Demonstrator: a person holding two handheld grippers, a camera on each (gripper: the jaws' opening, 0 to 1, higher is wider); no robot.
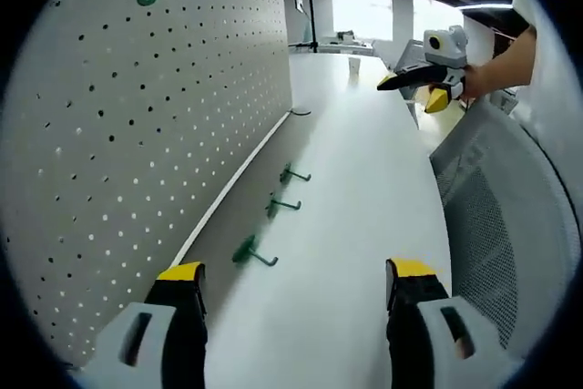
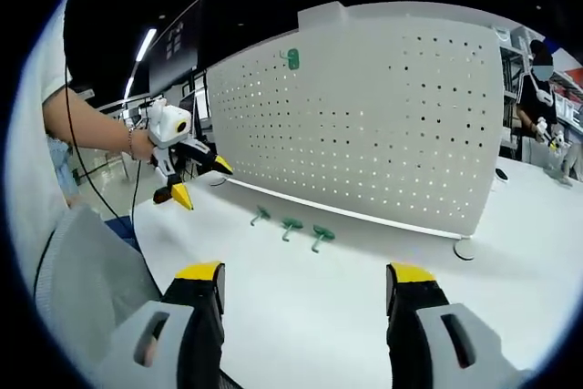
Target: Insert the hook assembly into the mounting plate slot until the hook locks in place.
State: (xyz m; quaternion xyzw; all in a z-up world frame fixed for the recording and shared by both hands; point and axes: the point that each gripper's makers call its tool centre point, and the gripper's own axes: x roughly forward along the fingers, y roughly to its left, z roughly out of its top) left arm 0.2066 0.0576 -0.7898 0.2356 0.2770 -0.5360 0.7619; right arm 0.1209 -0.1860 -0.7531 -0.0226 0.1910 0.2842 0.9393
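White table [image 1: 364, 225] lies broad — both grippers gape empty, hooks [image 1: 271, 206] beside pegboard [image 1: 137, 134].

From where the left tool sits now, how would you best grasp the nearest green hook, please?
Grip the nearest green plastic hook by its thin wire arm, which sticks out from the white perforated pegboard over the table. Come from above, jaws straddling the arm; its broad base lies close to the board.
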